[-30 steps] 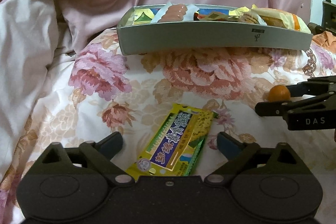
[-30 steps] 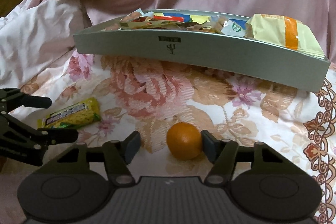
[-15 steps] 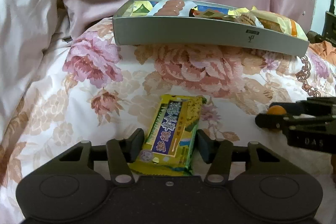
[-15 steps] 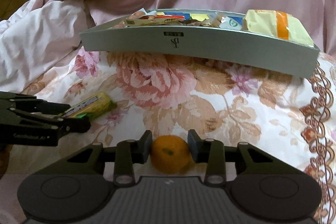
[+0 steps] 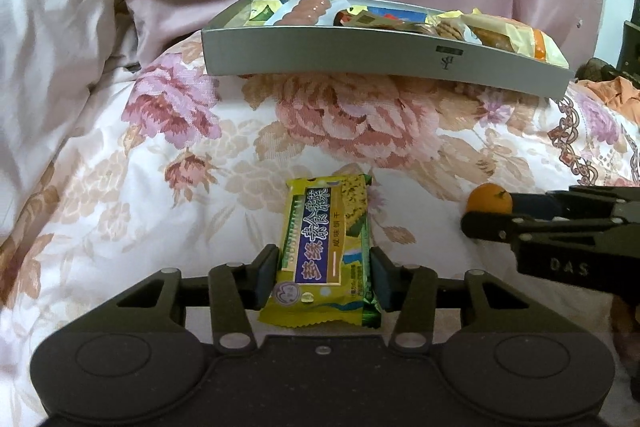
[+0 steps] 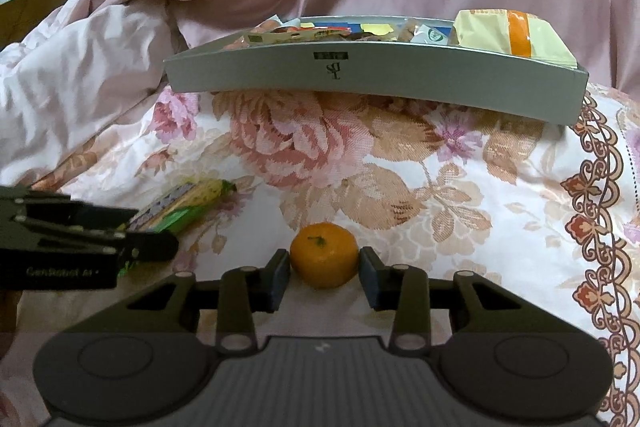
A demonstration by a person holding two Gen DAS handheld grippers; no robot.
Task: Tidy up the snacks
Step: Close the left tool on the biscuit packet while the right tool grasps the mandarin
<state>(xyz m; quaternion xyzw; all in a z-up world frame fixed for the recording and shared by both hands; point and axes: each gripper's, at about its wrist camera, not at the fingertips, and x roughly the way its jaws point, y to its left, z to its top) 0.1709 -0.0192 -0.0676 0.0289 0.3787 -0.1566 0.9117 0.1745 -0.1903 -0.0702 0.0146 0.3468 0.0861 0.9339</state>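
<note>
Grippers both loaded: left gripper (image 5: 325,277), jaws just closing, clamps the yellow biscuit packet (image 5: 326,253). Right gripper (image 6: 324,277) pinches the small orange (image 6: 324,254); grey snack box (image 6: 400,77) sits at twelve o'clock.

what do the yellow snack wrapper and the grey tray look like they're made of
Yellow snack wrapper: likely glossy plastic film, with a printed, shiny surface and crimped ends. Grey tray: probably matte coated cardboard, with thin flat walls, sharp folded corners and a printed logo.
</note>
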